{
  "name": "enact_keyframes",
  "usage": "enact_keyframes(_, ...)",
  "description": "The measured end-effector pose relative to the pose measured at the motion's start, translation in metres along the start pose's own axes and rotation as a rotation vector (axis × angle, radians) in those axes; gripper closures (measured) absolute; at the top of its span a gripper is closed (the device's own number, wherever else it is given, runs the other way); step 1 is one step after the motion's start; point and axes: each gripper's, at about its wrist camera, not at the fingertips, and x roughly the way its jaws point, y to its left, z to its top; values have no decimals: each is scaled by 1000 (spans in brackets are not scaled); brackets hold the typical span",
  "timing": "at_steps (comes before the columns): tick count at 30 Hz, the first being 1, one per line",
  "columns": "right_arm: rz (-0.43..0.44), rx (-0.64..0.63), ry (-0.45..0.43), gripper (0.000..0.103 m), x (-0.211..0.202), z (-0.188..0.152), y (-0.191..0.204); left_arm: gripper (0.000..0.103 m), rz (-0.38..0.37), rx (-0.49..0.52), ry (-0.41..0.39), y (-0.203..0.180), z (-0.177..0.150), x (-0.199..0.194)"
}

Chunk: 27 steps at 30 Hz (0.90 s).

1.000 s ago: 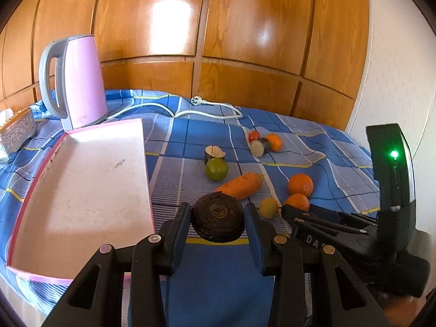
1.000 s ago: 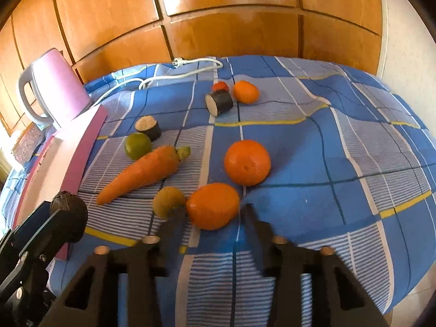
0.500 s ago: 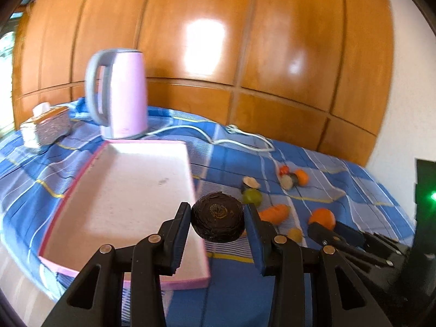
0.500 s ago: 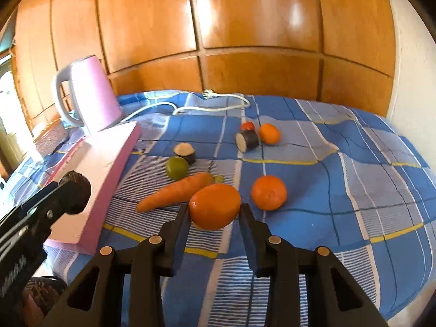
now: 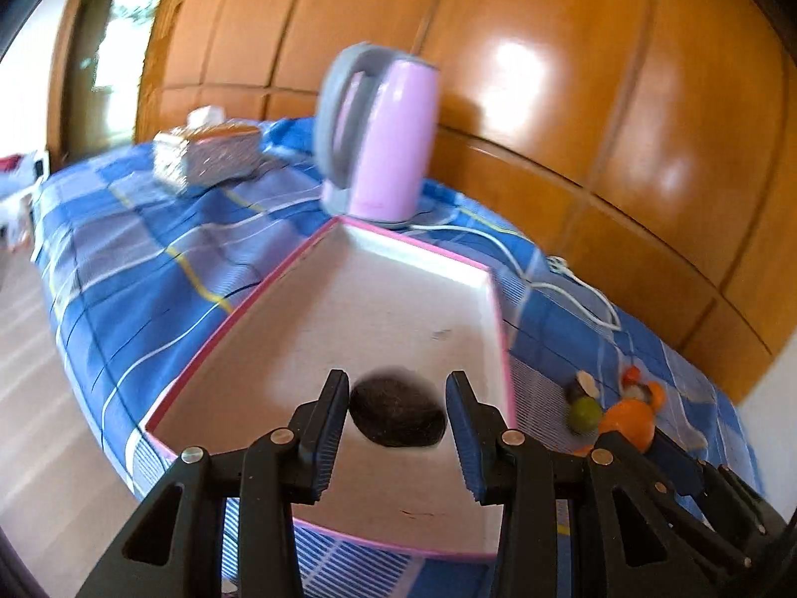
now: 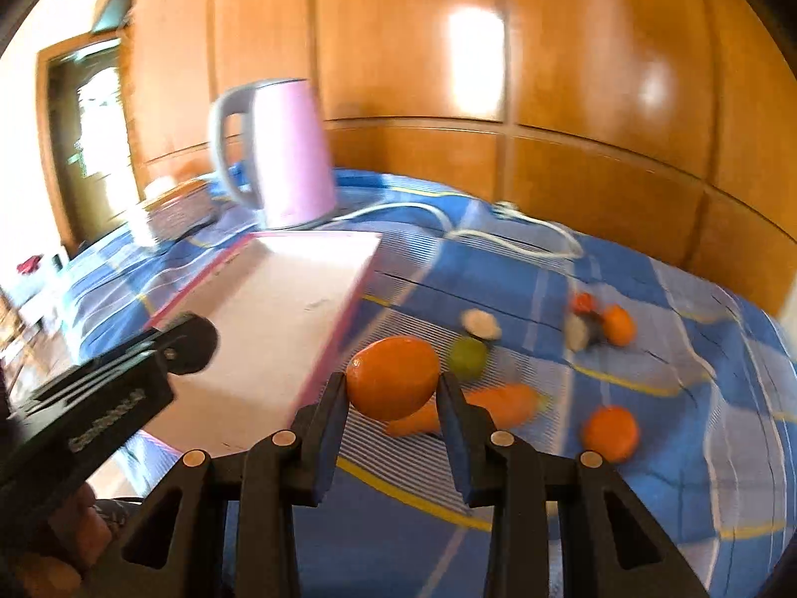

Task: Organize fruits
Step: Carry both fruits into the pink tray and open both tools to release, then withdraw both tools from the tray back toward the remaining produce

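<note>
Dark round fruit [image 5: 397,413] is sitting btwn left gripper [image 5: 397,413] fingers over pink tray [image 5: 498,299], gap on right side, jaws apart. Right gripper [image 6: 392,388] is clamping orange [image 6: 392,383] w/ both pads.

A blue tablecloth [image 6: 672,513] checked with white and yellow lines; a white tray [image 5: 378,319] with a pink rim; a pale pink kettle [image 5: 386,134] with a grey handle; orange fruit [image 6: 392,384], green lime [image 6: 467,358], orange carrot [image 6: 498,401], dark brown fruit [image 5: 397,413], black grippers
</note>
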Motion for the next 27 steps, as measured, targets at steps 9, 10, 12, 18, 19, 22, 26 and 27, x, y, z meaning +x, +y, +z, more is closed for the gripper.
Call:
enact_keyframes(9,190,-52,-7,64,30,21,28,37,85,-165,-2,28,8,10)
enact_keyframes(10,208,-41,2,64,34,20,26,30,89,-176,-7,30,9,10)
enact_keyframes(12,244,-17,29,64,40,14,22,28,108,-177,-24,29,9,9)
enact_keyframes(18,265,31,69,61,45,10,11,24,113,-199,-33,35,12,10)
enact_keyframes(19,265,53,66,61,44,10,7,24,113,-219,-32,39,13,10)
enact_keyframes(22,234,122,53,61,39,11,-12,24,116,-268,-20,49,14,12)
enact_keyframes(26,143,229,37,61,30,8,-43,24,103,-257,-19,47,14,11)
enact_keyframes(27,123,269,24,61,25,7,-54,24,98,-245,-24,45,13,10)
